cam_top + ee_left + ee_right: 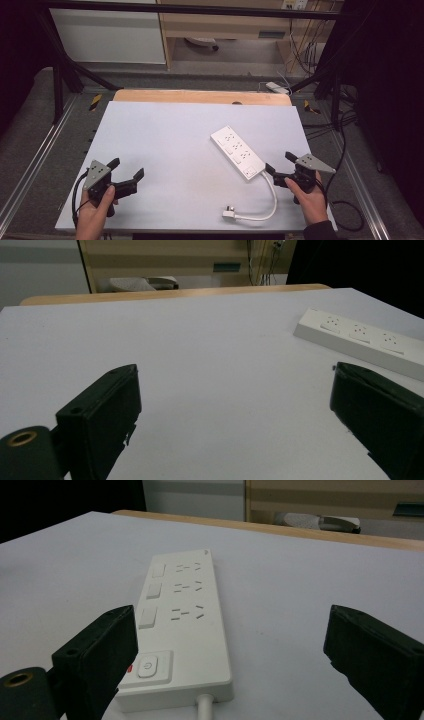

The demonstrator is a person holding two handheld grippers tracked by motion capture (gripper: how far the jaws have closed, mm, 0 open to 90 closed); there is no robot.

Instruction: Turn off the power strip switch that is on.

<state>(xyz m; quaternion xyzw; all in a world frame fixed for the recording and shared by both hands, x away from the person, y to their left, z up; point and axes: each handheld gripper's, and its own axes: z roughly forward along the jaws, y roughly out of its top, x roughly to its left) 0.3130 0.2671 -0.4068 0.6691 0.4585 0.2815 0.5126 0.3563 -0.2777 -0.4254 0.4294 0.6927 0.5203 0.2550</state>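
Observation:
A white power strip lies at an angle on the right half of the white table, and its cable curls down to a white plug near the front edge. My right gripper is open just right of the strip's cable end, nothing between its jaws. In the right gripper view the power strip lies ahead, nearer the left jaw. At the front left my left gripper stands open over bare table. Its own view shows the power strip far off at the right.
A wooden strip borders the table's far edge. A black metal frame surrounds the table, with cables on the floor at the right. Beyond stand a white cabinet and wooden furniture.

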